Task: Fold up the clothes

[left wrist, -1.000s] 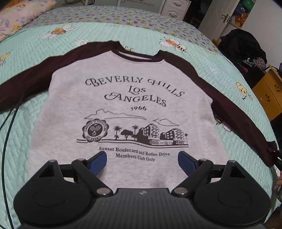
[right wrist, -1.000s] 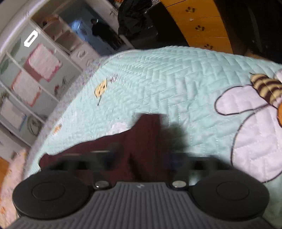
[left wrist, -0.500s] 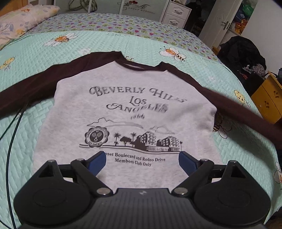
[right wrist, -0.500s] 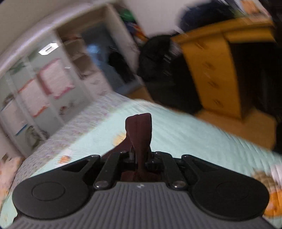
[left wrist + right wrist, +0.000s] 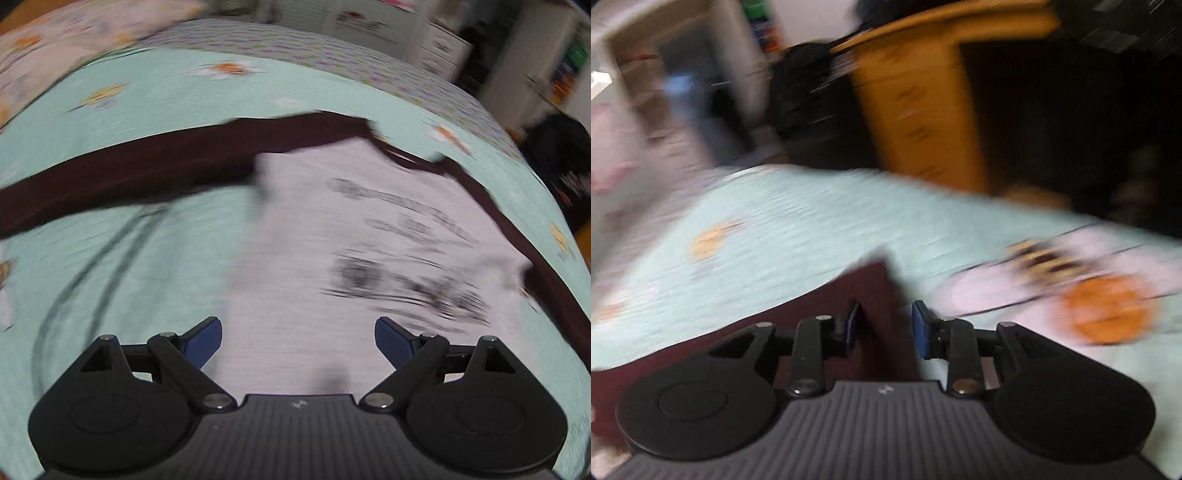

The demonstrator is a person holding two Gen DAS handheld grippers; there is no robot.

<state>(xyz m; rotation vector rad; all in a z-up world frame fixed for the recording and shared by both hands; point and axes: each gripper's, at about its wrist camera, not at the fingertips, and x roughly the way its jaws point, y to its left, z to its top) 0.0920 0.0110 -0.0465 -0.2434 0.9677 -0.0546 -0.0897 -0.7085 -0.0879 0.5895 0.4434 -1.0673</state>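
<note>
A grey sweatshirt (image 5: 303, 266) with black printed lettering and dark brown sleeves lies face up on the bed; the picture is blurred. Its left sleeve (image 5: 129, 173) stretches out to the left. My left gripper (image 5: 298, 341) hovers wide open over the sweatshirt's lower left part, nothing between its blue pads. In the right wrist view the cuff end of the other brown sleeve (image 5: 875, 295) lies between the pads of my right gripper (image 5: 885, 325), whose jaws are opening; the pads stand apart from the cloth.
A mint quilted bedspread (image 5: 110, 258) with bee and flower prints covers the bed. A dark cable (image 5: 92, 266) curves across it at the left. An orange chest of drawers (image 5: 923, 110) and a dark pile of clothes (image 5: 809, 99) stand beyond the bed's edge.
My left gripper has swung to the left, toward the sweatshirt's left side. My right gripper, shut on the brown cuff before, has parted its jaws and lowered the sleeve to the bedspread.
</note>
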